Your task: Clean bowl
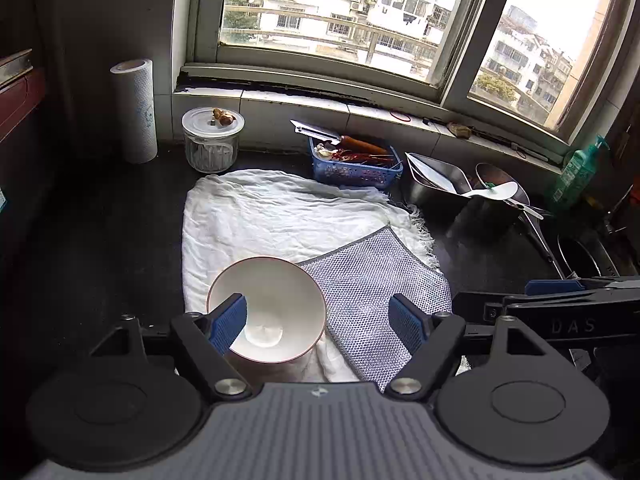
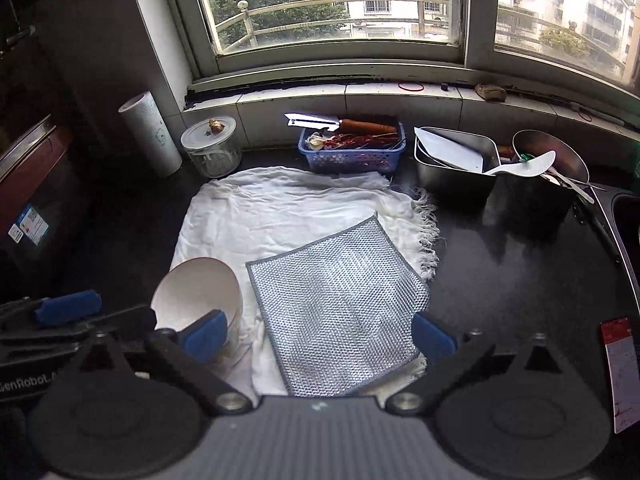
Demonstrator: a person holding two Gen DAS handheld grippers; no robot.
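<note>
Your bowl (image 1: pixel 266 310) sits upright beside the flat scrubbing cloth (image 2: pixel 340 320) with a pale smear at its bottom (residue or glare, unclear), fitting either before or after wiping, while your left gripper (image 1: pixel 320 322) and right gripper (image 2: pixel 320 338) both gape, holding nothing.

A dark countertop (image 2: pixel 500 280) is lit by daylight from a wide window (image 2: pixel 340 4); a tiled sill (image 1: pixel 360 112) runs beneath, apartment blocks seen outside.

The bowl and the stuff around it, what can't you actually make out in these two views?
- Bowl near rim: left wrist view, behind a finger; right wrist view shows no inside.
- Mesh cloth near edge: both views, under the gripper body.
- Jar contents: too dim.
- Sink: cut by the right wrist frame edge.
</note>
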